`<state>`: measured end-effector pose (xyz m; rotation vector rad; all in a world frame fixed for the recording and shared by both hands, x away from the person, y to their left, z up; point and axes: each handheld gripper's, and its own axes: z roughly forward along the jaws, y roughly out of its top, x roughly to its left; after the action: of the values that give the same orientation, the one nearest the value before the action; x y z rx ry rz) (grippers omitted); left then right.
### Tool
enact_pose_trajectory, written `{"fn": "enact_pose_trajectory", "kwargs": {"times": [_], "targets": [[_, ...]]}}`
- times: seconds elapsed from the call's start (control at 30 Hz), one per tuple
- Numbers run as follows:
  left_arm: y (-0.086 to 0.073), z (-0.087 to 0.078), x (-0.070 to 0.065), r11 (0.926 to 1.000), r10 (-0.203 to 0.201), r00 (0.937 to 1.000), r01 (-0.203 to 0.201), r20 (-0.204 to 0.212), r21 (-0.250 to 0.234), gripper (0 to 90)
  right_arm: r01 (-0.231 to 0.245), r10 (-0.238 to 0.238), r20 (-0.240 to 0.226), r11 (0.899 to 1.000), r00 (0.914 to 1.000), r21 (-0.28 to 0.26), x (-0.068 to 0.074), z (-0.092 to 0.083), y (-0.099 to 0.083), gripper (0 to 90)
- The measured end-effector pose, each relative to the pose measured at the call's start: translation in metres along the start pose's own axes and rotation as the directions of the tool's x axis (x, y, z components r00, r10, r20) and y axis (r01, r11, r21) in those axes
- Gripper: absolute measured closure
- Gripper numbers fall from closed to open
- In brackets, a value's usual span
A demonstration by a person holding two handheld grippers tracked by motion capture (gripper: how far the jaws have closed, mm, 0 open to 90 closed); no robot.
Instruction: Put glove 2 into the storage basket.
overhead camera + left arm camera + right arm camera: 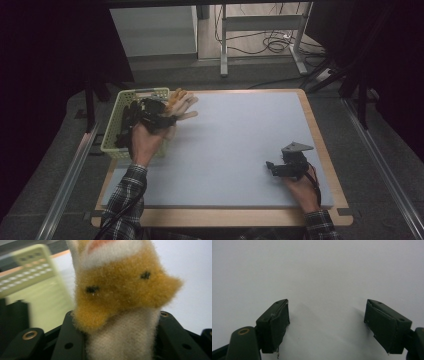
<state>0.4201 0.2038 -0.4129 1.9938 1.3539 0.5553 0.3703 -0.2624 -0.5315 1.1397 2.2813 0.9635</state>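
Currently the left gripper (159,116) is gripping a plush toy (117,295), an orange-and-white soft animal, its jaws pressing in on the toy's pale lower body. In the high view the toy (181,105) is hanging over the mat near the table's far left corner, just beside the pale green basket (114,131) sitting along the left edge.

Risk, as a judgement: the plush is soft and squashy, so it could be slipping out of the hold if the hand swings quickly, and its dangling limbs could be catching on the basket's near rim.

The right gripper (325,322) is resting near the table's near right corner, jaws standing wide apart with nothing between them. The grey mat (240,140) between the two hands is lying bare, giving open room toward the centre, while the left edge is staying crowded.
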Motion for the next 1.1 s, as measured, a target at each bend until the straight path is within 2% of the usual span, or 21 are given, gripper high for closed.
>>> {"fn": "enact_pose_trajectory", "kwargs": {"times": [0.13, 0.3, 0.5, 0.73, 0.87, 1.03, 1.1], "targets": [[-0.001, -0.01, 0.026, 0.9986, -0.052, 0.9974, 0.051, -0.051, -0.009, 61.0, 0.0, 0.0, 0.0, 1.0, 1.0, 0.0, 0.0, 0.0, 0.0, 19.6], [-0.006, -0.02, 0.055, 0.9927, -0.119, 0.9874, 0.116, -0.104, -0.032, 60.5, 0.0, 0.0, 0.0, 1.0, 1.0, 0.0, 0.0, 0.0, 0.0, 19.6], [-0.016, -0.013, 0.081, 0.9859, -0.167, 0.9749, 0.167, -0.147, -0.017, 60.2, 0.0, 0.0, 0.0, 1.0, 1.0, 0.0, 0.0, 0.0, 0.0, 19.6], [-0.028, 0.017, 0.091, 0.9812, -0.185, 0.97, 0.191, -0.158, 0.027, 59.7, 0.0, 0.0, 0.001, 1.0, 1.0, 0.0, 0.0, 0.0, 0.0, 19.6], [-0.03, 0.035, 0.093, 0.9785, -0.183, 0.9703, 0.195, -0.159, 0.067, 59.3, 0.0, 0.0, 0.0, 1.0, 1.0, -0.001, 0.0, 0.0, 0.0, 19.6], [-0.029, 0.055, 0.09, 0.977, -0.156, 0.9747, 0.176, -0.16, 0.12, 58.8, 0.0, 0.0, 0.0, 1.0, 1.0, -0.001, 0.0, 0.0, 0.0, 19.6], [-0.027, 0.062, 0.087, 0.9739, -0.156, 0.9739, 0.179, -0.166, 0.139, 58.4, 0.0, 0.0, 0.0, 1.0, 1.0, -0.001, 0.0, 0.0, 0.0, 19.6]]}}
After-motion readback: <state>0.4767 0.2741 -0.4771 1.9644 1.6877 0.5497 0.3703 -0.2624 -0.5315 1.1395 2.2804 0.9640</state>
